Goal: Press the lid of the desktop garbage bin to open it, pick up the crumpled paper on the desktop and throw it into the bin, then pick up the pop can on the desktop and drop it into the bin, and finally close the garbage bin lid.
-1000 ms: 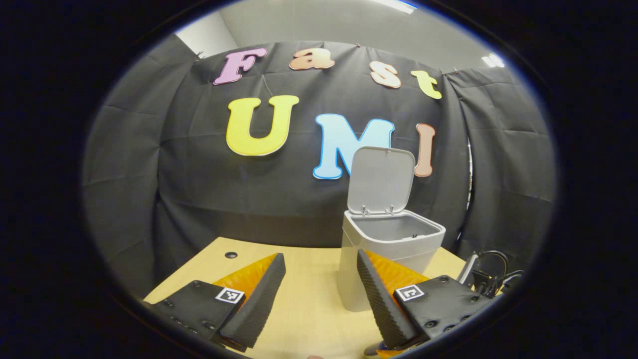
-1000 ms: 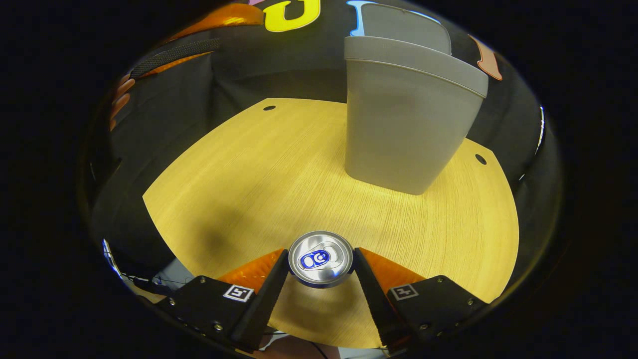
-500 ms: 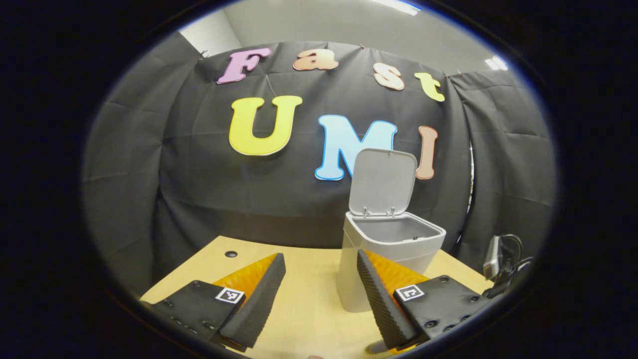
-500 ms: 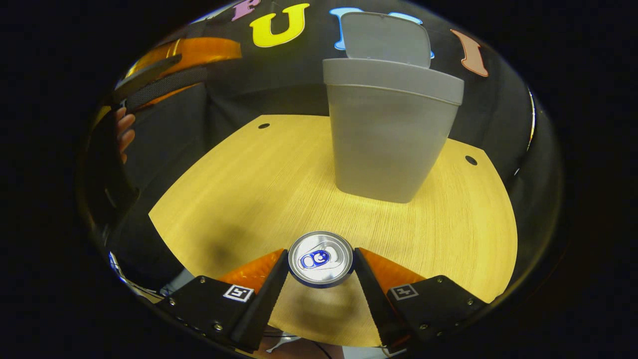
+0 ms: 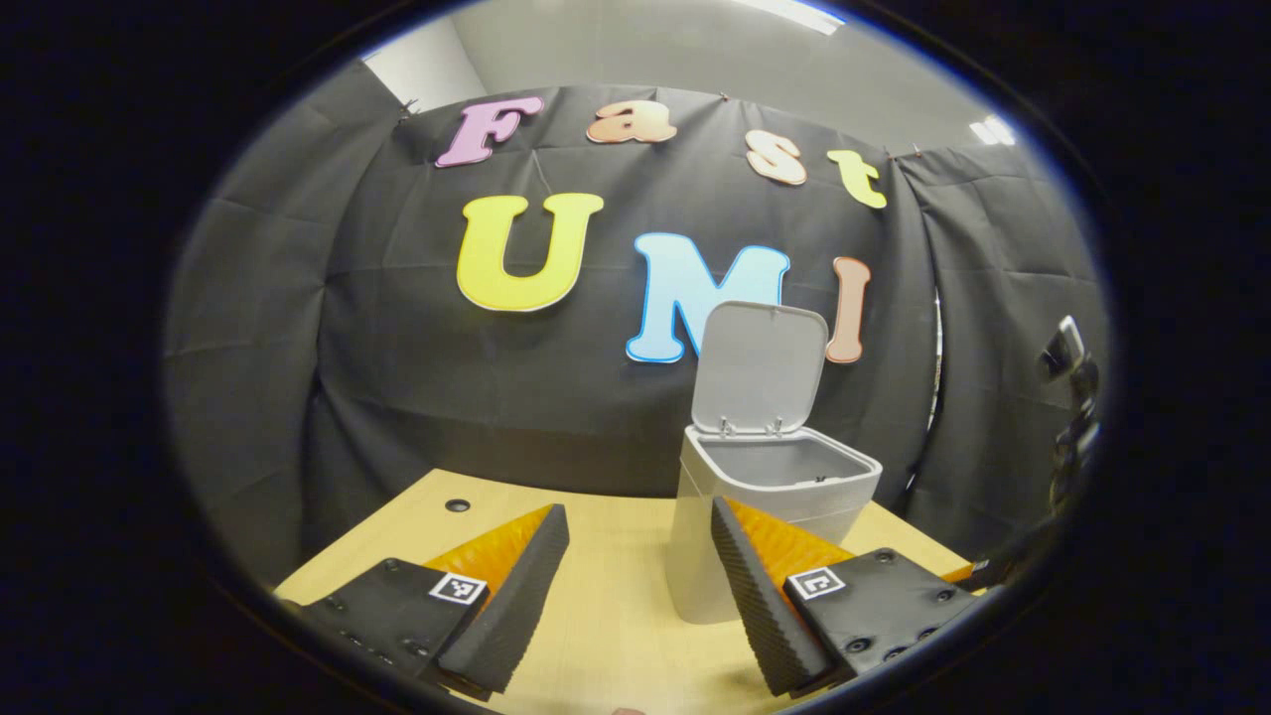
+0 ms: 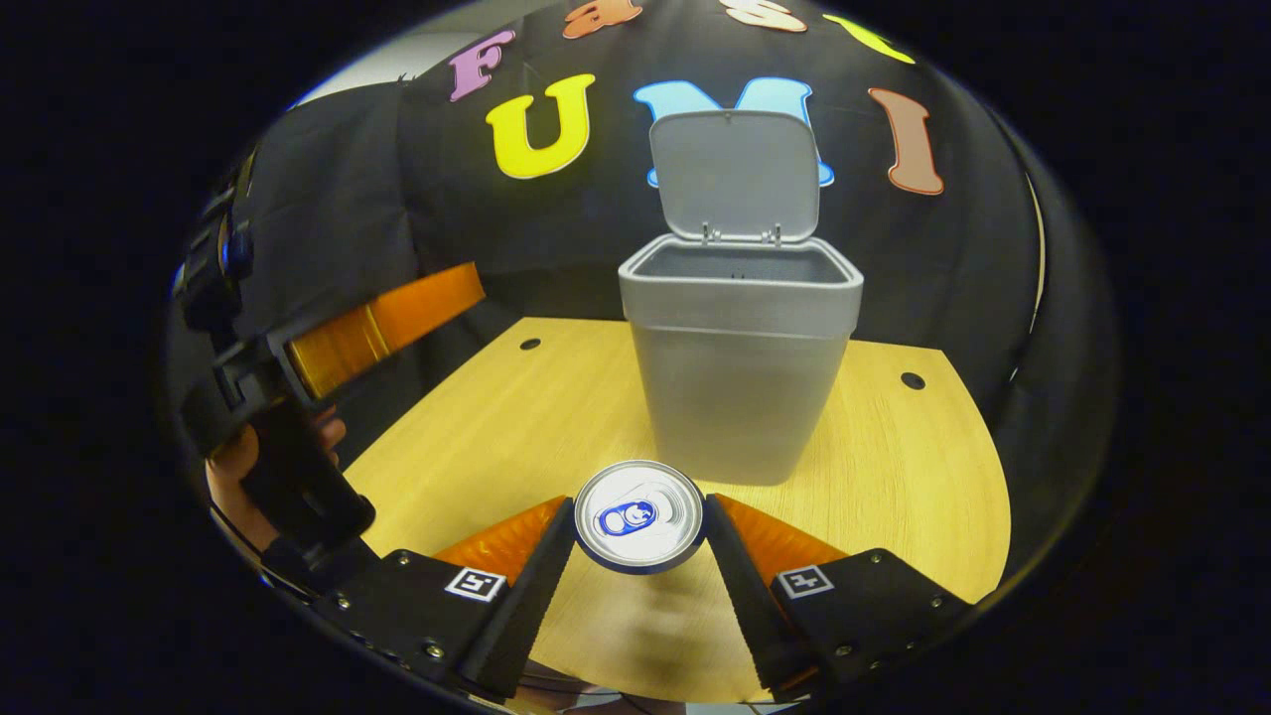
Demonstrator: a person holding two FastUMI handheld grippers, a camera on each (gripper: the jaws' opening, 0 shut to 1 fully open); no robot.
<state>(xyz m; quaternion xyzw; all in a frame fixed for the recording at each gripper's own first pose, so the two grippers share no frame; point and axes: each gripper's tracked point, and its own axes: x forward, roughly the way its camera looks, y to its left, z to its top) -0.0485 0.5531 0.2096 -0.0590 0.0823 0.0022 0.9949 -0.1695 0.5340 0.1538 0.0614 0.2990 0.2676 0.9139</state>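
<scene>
A grey garbage bin [image 6: 740, 377] stands on the wooden table [image 6: 477, 437] with its lid [image 6: 735, 174] swung upright. My right gripper [image 6: 638, 546] is shut on the pop can [image 6: 638, 514], held above the table in front of the bin, its silver top facing the camera. In the left gripper view the bin [image 5: 770, 497] stands ahead with the lid [image 5: 760, 367] up, and my left gripper [image 5: 631, 586] hangs open over the table with nothing between its fingers. The right gripper view also shows the left gripper [image 6: 328, 348] and the hand [image 6: 248, 467] holding it at the left.
The table [image 5: 606, 616] has small round holes near its far corners [image 6: 529, 344] [image 6: 912, 380]. Black cloth closes the booth behind the bin. Part of the other gripper's body [image 5: 1067, 397] shows at the right edge of the left gripper view.
My right gripper has lifted the can and tilted up, so the bin's open rim and lid now show. The left gripper has hardly moved.
</scene>
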